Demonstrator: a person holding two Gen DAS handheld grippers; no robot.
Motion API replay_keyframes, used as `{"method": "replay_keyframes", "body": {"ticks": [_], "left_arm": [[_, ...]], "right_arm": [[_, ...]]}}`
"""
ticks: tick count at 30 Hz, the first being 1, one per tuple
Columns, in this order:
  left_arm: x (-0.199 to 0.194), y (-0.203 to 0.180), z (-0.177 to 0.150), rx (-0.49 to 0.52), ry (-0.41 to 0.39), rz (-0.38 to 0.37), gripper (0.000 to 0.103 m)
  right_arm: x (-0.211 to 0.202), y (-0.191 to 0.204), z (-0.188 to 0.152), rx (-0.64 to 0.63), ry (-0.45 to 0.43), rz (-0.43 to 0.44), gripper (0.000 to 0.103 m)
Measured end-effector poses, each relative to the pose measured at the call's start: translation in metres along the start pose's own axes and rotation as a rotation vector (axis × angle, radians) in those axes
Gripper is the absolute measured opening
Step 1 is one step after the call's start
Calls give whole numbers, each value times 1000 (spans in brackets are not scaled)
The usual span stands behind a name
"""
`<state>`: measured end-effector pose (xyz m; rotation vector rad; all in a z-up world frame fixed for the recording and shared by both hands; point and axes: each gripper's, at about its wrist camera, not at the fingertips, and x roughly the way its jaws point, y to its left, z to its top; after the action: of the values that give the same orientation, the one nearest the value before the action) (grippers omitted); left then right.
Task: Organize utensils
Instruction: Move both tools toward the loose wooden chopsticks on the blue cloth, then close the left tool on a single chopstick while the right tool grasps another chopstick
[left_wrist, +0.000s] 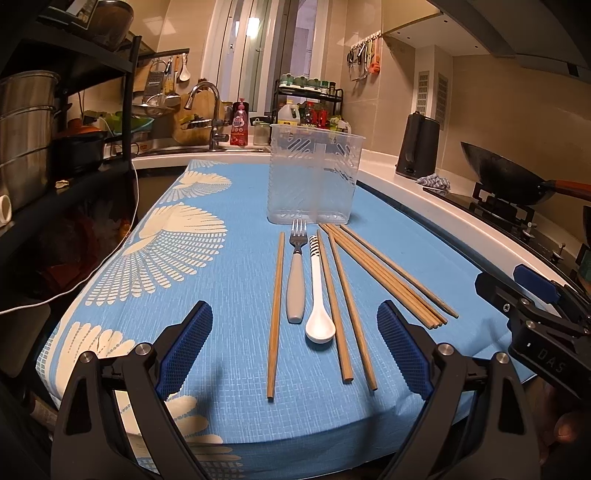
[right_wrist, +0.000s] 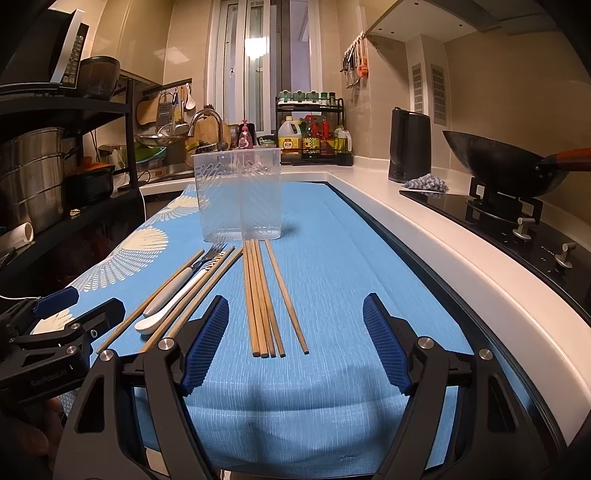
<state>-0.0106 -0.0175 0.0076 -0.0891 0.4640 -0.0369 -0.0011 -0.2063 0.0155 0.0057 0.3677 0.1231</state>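
Both tongs hang just above the near end of the desk (left_wrist: 236, 206), and both are wide apart with nothing in them. Between the blue pads of the left tongs (left_wrist: 294, 349) lie a fork (left_wrist: 296, 275) and a white spoon (left_wrist: 318, 306), side by side, with single chopsticks (left_wrist: 275, 314) on each side of them. In front of the right tongs (right_wrist: 295, 341) lies a bunch of chopsticks (right_wrist: 258, 299), packed close together, with one more stick just to its right. All of them point at a see-through plastic cup (left_wrist: 314, 177) that stands upright on the blue cloth, just past their far tips. Off to the right, a black wok (right_wrist: 506, 166) sits on the stove.
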Motion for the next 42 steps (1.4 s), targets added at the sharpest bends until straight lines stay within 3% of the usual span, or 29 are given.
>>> {"method": "replay_keyframes", "body": {"ticks": [19,24,28,36,42], "left_arm": [[-1,1,0,-6,0,-7,87],[0,2,-1,-12,11,-6,79],[4,7,-1,-27,32,2,69],[21,17,-8,-75,105,25,49],[31,23,-14,-94,144,49,42]], "right_arm": [[1,0,0,12,13,35,67],[3,-2,-1,21,23,38,60],[12,-10,0,40,50,49,41],[55,-36,-1,84,154,65,35],[79,-30,-10,38,231,114,28]]}}
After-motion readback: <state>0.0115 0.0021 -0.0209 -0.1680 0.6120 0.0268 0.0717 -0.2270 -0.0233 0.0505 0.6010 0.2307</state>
